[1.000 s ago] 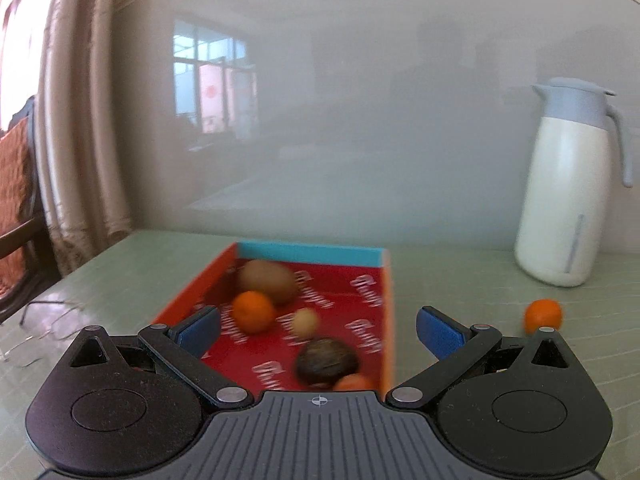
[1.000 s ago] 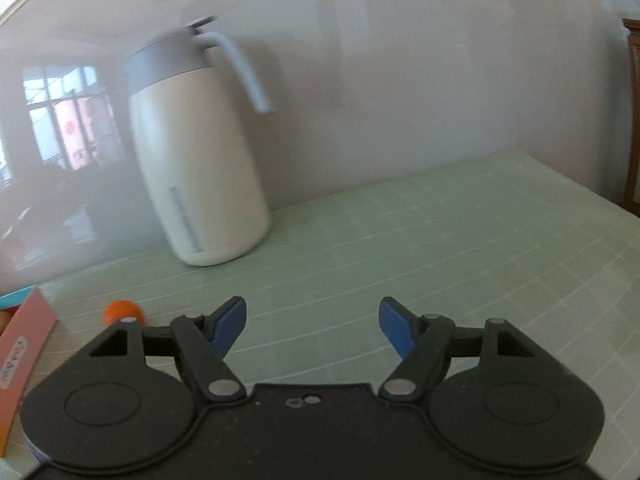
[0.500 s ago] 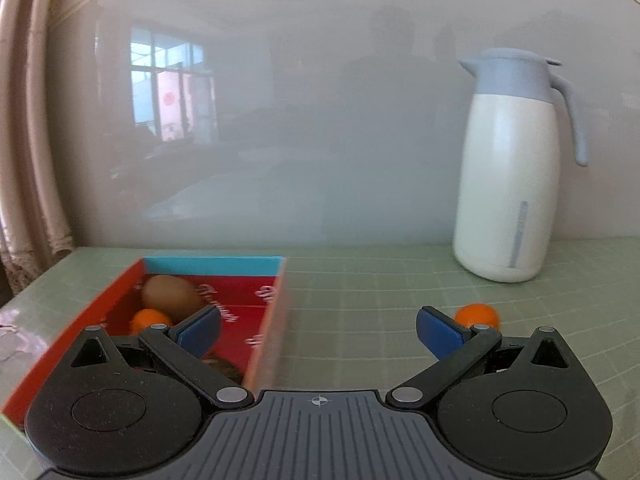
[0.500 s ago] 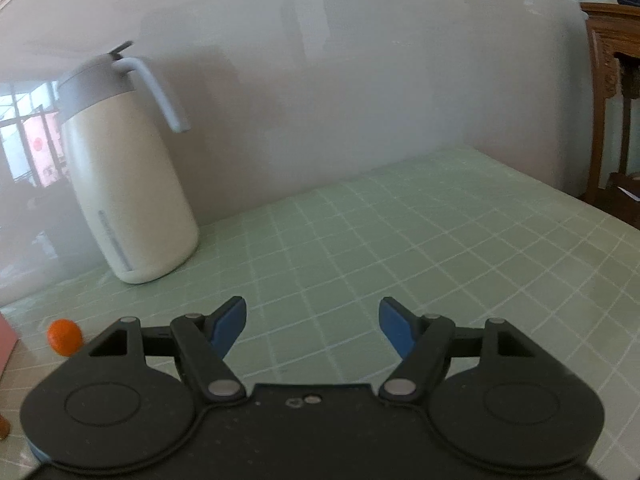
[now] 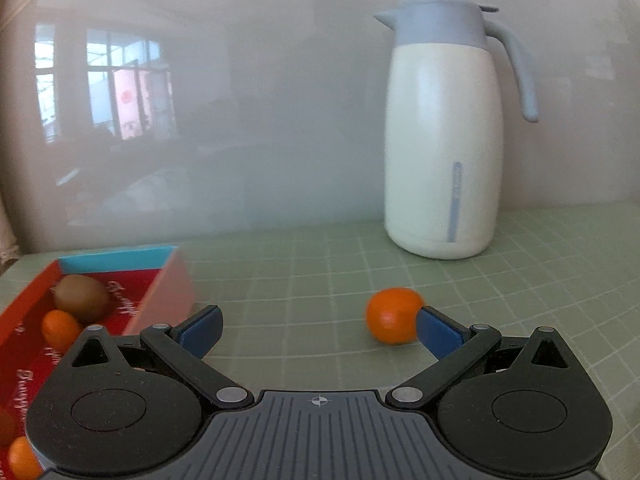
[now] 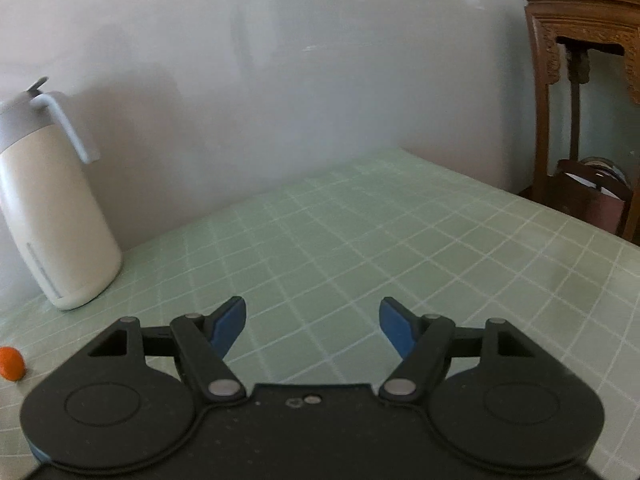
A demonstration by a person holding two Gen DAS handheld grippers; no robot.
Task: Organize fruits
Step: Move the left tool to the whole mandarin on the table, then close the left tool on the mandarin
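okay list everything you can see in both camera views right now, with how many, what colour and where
Loose orange: one, orange, on the table outside the box, just ahead of the left gripper's right fingertip; also at the left edge of the right wrist view.
Box: one, red inside with a blue far wall, at the left.
Fruits in the box: a brown one, an orange one beside it, two more partly hidden at the lower left.
Thermos jug: one, cream with a grey-blue lid and handle, upright by the wall.
Table: one, pale green with a grid pattern.
Wooden furniture: brown, beyond the table's right end.
Left gripper: black, blue pads, open, empty.
Right gripper: black, blue pads, open, empty.
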